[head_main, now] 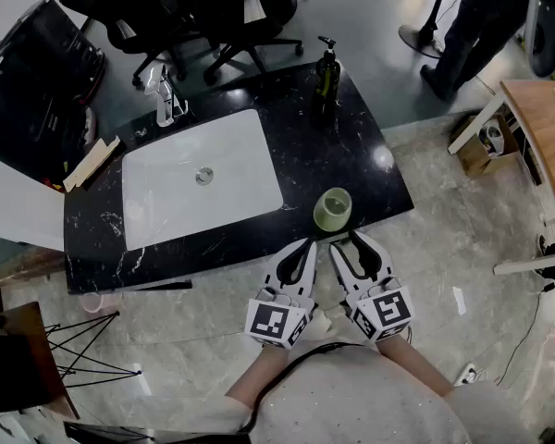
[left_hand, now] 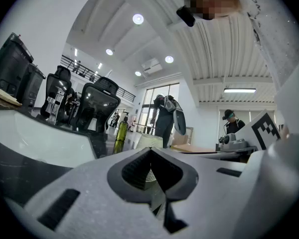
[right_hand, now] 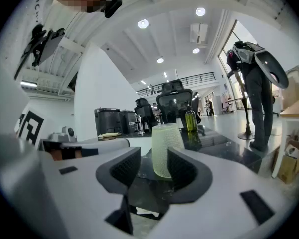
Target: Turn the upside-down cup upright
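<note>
Grip check: your right tongs (right_hand: 154,159) stand parted with nothing clamped, and the upside-down cup (right_hand: 165,151) sits just beyond their tips, framed between them but untouched. Your left tongs (head_main: 302,250) are clenched on nothing, close beside the right pair at the near edge of the table (head_main: 351,146). The cup stands mouth-down near that edge, pale green with a pebbled wall. It looks light and stiff, and the texture should resist slipping, though a hard squeeze might flex it if the wall is thin. Take it across the mid-wall, where the taper looks mild. Farther out are the white sink (head_main: 236,155), a tap (head_main: 165,95) and a green bottle (head_main: 327,67), all well apart from the cup, so nothing seems to block your reach.
</note>
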Tool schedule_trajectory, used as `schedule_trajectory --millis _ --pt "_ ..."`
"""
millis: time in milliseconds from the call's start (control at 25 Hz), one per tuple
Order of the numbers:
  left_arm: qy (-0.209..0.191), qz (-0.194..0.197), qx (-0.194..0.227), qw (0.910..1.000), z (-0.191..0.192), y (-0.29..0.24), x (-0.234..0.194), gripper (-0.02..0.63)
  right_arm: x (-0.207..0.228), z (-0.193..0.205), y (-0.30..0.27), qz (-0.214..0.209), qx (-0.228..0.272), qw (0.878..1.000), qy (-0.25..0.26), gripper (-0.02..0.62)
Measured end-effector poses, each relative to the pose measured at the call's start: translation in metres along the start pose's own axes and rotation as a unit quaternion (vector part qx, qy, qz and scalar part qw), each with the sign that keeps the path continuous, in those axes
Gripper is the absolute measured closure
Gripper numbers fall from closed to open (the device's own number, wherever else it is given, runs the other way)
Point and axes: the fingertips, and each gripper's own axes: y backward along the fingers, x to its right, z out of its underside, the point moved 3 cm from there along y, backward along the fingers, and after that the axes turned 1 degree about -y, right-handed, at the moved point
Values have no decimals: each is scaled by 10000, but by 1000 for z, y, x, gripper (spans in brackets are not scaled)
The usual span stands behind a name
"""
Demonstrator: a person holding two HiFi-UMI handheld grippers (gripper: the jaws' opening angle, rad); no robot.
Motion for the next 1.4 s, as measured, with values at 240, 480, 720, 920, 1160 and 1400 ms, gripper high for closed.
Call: schedule_trajectory --millis 240,480,720,920,1160,1400 --pt "96 -24 13 10000 9 -6 -5 600 12 2 -9 176 11 9998 35 363" --pt "95 -247 101 9996 12 -9 -11 600 18 5 -31 155 -55 9992 354 287" --pt "43 -437 154 9989 17 -9 -11 599 24 11 -47 122 -234 9986 456 268" --pt "28 -509 124 9986 25 -10 -8 600 30 17 -53 164 -328 9978 557 268" --pt "61 -550 193 9983 30 -14 -8 600 31 21 -64 158 -486 9967 638 268" --pt "76 -617 240 9978 32 -14 -13 600 30 23 -68 246 -591 9953 729 268"
